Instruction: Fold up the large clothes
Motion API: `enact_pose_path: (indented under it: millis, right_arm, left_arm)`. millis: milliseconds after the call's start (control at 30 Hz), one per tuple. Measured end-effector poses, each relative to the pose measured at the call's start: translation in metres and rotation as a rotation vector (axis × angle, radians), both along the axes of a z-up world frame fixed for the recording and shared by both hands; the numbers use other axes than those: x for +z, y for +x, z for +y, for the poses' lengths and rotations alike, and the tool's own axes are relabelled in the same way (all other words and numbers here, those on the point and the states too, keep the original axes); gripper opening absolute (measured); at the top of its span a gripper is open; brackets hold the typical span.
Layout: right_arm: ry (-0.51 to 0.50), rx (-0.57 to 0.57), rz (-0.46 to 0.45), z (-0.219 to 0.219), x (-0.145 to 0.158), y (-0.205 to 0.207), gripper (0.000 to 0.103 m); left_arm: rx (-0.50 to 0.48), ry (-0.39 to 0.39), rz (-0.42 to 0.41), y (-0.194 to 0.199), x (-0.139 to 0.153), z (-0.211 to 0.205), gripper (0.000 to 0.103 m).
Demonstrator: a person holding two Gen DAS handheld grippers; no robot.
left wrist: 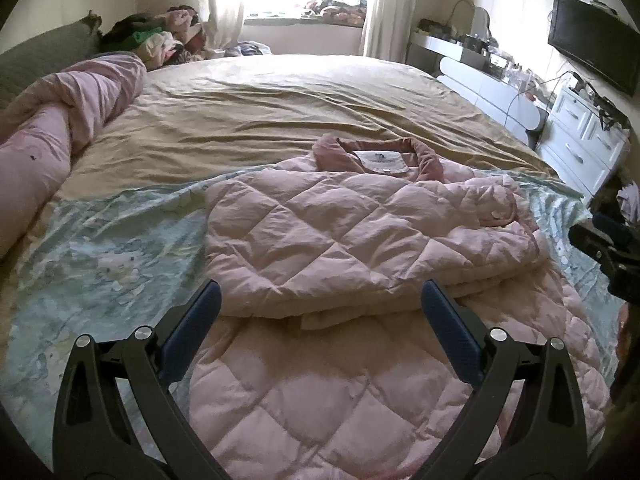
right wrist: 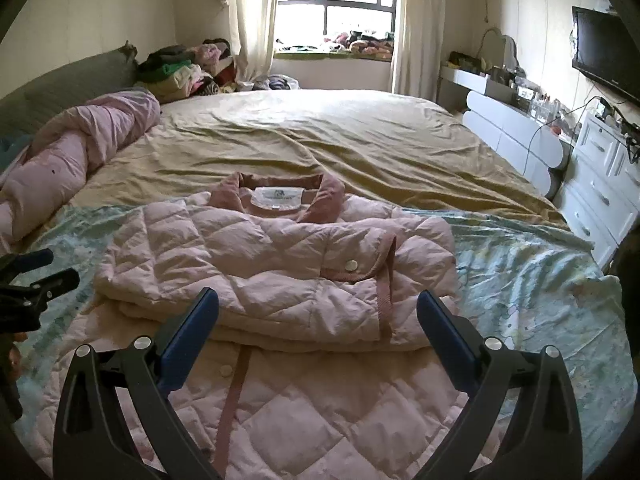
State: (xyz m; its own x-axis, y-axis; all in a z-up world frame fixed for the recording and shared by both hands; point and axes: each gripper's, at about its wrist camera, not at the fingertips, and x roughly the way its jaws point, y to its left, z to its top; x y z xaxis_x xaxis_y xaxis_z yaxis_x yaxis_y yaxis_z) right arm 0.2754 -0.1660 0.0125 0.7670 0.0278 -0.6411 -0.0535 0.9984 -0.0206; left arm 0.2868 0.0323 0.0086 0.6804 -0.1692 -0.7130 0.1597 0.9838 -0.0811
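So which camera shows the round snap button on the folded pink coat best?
The right wrist view: the snap button faces the camera, clear on the pink coat. In the left wrist view it is a faint disc at the coat's right edge.

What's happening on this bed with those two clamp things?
A person is folding a pink quilted coat on the bed, using a hand-held gripper in each hand. The sleeves and sides are already folded in over the upper part; the lower part lies flat toward the cameras. The left gripper and the right gripper both hang open above the coat, holding nothing.
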Motion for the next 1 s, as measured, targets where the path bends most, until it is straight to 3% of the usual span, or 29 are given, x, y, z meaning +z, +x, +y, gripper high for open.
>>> enact_pose_path:
  millis: [500,1000]
  right_arm:
    - [0.006,0.028,-0.062,0.007,0.023,-0.041,0.099]
    - [0.009,0.062,-0.086,0.016,0.032,-0.077,0.099]
  left_arm:
    - [0.016,-0.02,-0.082,-0.045,0.029,0.011,0.094]
    - [0.019,-0.002,-0.114,-0.087,0.033,0.014,0.094]
